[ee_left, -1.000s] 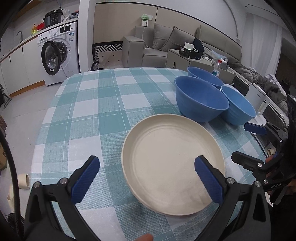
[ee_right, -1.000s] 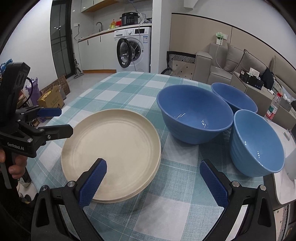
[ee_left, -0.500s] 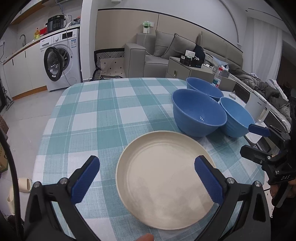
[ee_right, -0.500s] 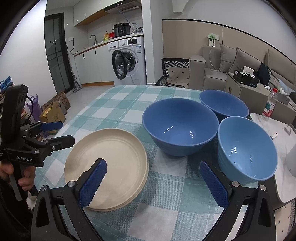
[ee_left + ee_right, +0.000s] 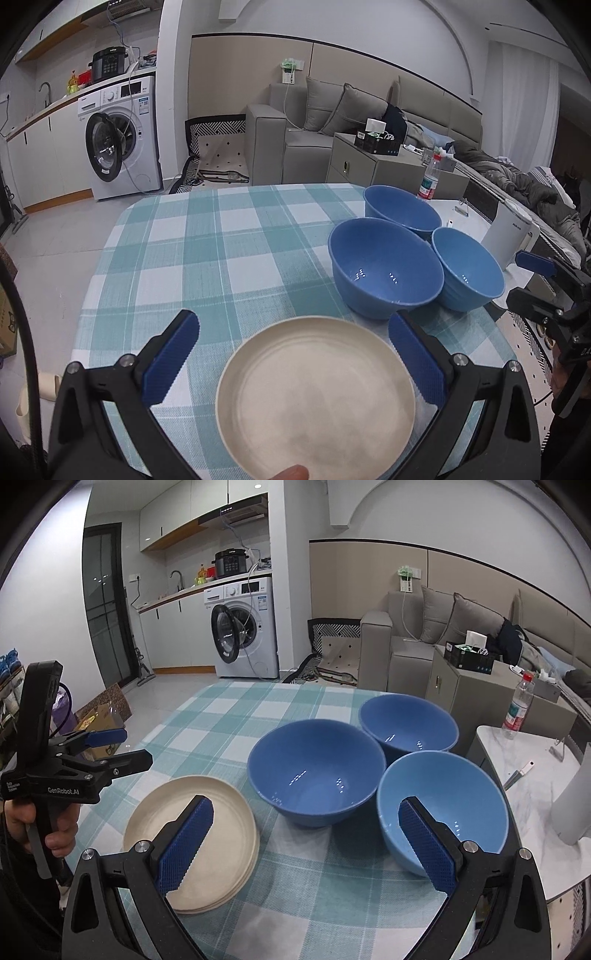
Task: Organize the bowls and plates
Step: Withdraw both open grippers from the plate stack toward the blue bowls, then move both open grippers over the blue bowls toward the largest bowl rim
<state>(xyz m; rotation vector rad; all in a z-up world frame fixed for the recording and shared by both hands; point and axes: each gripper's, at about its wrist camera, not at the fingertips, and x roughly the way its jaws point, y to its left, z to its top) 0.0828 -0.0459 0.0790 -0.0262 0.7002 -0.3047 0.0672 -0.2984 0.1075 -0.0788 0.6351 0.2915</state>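
Observation:
A stack of cream plates (image 5: 314,395) (image 5: 195,845) lies at the near edge of the checked table (image 5: 221,240). Three blue bowls cluster to its right: a large one (image 5: 386,266) (image 5: 316,771), a far one (image 5: 400,210) (image 5: 408,725) and a lighter ribbed one (image 5: 467,267) (image 5: 441,808). My left gripper (image 5: 293,358) (image 5: 125,747) hangs open above and behind the plates, holding nothing. My right gripper (image 5: 306,845) (image 5: 524,278) is open too, raised in front of the bowls and touching nothing.
A white marble side table (image 5: 532,790) with a plastic bottle (image 5: 517,709) and a white appliance (image 5: 509,236) stands right of the bowls. A washing machine (image 5: 118,140) and a grey sofa (image 5: 332,122) lie beyond the table. A person's hand (image 5: 22,823) holds the left gripper.
Both grippers have drawn back and up from the table, so the plates and bowls look smaller and farther. Nothing was gripped; the dishes have not moved.

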